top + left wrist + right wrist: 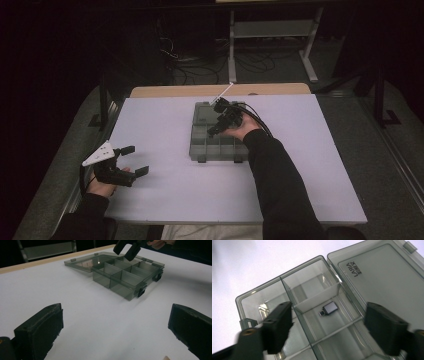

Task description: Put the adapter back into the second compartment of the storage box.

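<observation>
**Inspector:** Black padded jaws of the right gripper (pixel 328 327) stand nearest the lens, spread wide and holding nothing, poised above a smoky translucent plastic organiser box (pixel 215 145) with divided compartments.

**Clerk:** And the item being handled?

**Inspector:** One small silver-grey metal plug adapter (pixel 328 308) lies flat on the floor of a middle compartment, directly between the open jaws and touching neither. Judged from that, either it has just been deposited or it is about to be lifted; which of the two cannot be told.

**Clerk:** Lid condition?

**Inspector:** Hinged clear lid (pixel 384 275) lies fully open, flat on the white table top (pixel 160 190) on the far side. Closing appears outstanding.

**Clerk:** The other hand?

**Inspector:** Left gripper (pixel 131 160) rests near the table's left edge, well apart from the box, jaws wide and empty.

**Clerk:** Obstructions?

**Inspector:** Thin compartment dividers (pixel 317 300) stand close around the adapter; wide jaws could catch on them. Neighbouring compartments look empty.
</observation>
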`<state>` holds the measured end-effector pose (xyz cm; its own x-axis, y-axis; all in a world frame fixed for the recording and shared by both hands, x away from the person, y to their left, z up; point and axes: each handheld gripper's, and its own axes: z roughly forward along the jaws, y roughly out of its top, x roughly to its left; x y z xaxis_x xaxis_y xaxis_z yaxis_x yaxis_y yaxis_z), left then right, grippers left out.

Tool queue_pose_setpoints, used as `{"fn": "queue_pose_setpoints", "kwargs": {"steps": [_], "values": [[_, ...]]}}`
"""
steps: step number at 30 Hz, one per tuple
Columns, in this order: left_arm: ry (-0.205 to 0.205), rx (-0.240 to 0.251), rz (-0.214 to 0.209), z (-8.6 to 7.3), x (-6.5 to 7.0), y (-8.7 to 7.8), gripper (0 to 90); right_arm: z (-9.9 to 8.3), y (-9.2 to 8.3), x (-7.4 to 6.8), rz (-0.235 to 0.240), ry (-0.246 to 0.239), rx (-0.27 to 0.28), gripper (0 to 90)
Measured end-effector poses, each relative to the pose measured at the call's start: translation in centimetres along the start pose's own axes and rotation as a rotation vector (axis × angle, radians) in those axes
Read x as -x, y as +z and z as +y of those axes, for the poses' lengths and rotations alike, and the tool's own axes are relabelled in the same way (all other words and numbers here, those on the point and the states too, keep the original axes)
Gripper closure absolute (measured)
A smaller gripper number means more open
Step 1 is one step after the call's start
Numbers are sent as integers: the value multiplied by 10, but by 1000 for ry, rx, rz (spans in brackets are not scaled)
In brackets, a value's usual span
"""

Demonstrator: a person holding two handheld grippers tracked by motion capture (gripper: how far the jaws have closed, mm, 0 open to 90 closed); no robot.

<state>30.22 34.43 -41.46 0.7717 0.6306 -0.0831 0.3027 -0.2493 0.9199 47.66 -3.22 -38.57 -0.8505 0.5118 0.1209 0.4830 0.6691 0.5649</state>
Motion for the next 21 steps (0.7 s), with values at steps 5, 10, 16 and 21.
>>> {"fn": "queue_pose_setpoints", "kwargs": {"steps": [5, 10, 16, 21], "values": [[1, -4, 1, 0, 0, 0, 0, -3, -7, -2, -36, 1, 16, 111], [2, -6, 2, 0, 0, 0, 0, -6, -20, -2, -44, 13, 52, 39], [-3, -3, 0, 0, 0, 0, 0, -12, -34, -2, -67, 33, 97, 0], [-6, -2, 0, 0, 0, 0, 0, -19, -45, -3, -73, 38, 129, 0]]}}
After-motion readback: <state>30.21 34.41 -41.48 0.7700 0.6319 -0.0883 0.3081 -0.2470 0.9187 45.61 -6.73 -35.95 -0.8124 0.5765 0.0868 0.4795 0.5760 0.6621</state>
